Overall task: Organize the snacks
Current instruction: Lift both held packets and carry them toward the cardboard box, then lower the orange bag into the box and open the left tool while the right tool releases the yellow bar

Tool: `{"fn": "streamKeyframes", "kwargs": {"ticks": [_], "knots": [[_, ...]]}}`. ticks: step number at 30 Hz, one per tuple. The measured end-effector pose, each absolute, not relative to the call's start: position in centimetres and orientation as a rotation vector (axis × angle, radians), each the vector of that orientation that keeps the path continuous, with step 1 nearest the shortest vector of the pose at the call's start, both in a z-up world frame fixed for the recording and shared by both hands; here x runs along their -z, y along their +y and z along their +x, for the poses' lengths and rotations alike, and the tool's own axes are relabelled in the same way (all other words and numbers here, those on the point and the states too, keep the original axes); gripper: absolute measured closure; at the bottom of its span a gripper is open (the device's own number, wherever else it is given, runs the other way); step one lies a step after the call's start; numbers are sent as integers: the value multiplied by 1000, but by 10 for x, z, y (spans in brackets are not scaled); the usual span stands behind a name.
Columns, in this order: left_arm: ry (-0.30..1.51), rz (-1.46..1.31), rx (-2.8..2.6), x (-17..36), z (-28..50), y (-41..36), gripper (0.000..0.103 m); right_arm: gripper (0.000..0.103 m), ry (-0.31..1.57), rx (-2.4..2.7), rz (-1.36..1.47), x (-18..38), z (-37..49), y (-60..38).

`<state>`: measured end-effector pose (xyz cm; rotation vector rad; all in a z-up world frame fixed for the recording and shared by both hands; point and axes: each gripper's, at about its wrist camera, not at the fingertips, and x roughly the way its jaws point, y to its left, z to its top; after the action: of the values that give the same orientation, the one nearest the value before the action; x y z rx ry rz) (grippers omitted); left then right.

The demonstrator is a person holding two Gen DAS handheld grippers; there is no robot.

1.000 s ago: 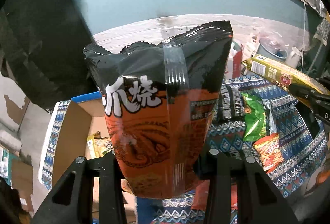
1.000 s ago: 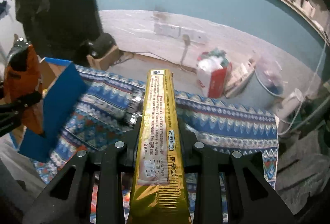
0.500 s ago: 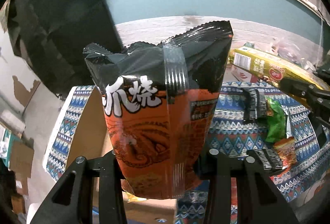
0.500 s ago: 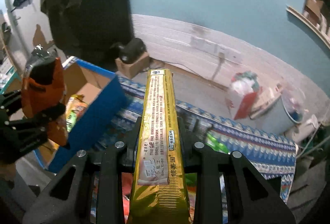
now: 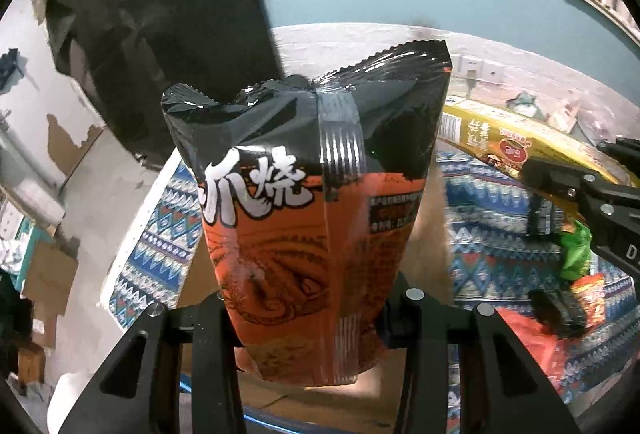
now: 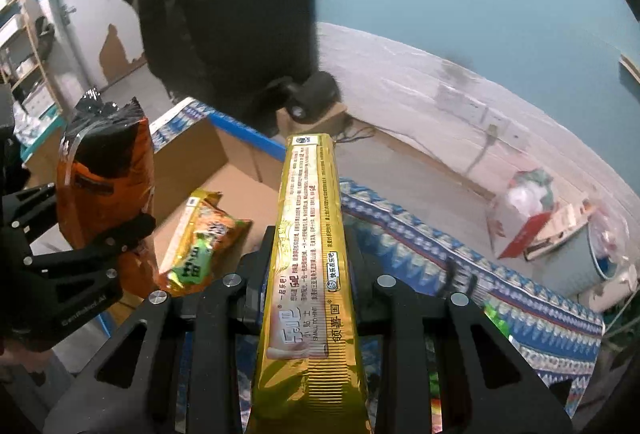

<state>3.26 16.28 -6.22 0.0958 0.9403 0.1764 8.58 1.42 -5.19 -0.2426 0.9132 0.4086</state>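
My left gripper (image 5: 308,310) is shut on an orange and black snack bag (image 5: 312,214), which stands upright between the fingers. The right wrist view shows that bag (image 6: 104,174) and the left gripper (image 6: 84,238) hanging over an open cardboard box (image 6: 224,170) with blue edges. An orange and green packet (image 6: 200,238) lies in the box. My right gripper (image 6: 310,274) is shut on a long gold packet (image 6: 310,218) pointing towards the box's near wall. From the left wrist view the gold packet (image 5: 500,142) and right gripper (image 5: 580,194) come in at the right.
A patterned blue cloth (image 6: 400,234) covers the table. Loose snacks lie on it: a green packet (image 5: 576,254), a red packet (image 5: 592,298), a dark packet (image 5: 560,310). A black garment (image 6: 224,14) hangs behind the box. A red and white carton (image 6: 520,218) and a bucket (image 6: 576,254) stand on the floor.
Both grippers have carried their packets leftwards over the cloth to the cardboard box. The orange bag now hangs above the box, and the gold packet reaches its edge. Both grips are unchanged.
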Motion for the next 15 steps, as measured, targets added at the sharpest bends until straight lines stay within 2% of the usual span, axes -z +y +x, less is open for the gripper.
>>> {"fn": "streamKeyframes", "kwargs": {"ticks": [10, 14, 15], "knots": [[1021, 61, -240, 90, 40, 208, 59, 76, 949, -485, -260, 72, 93, 67], [1075, 35, -247, 106, 42, 219, 55, 76, 969, -503, -272, 82, 94, 83], [1083, 32, -252, 107, 42, 221, 52, 76, 976, -507, -273, 85, 95, 86]]}}
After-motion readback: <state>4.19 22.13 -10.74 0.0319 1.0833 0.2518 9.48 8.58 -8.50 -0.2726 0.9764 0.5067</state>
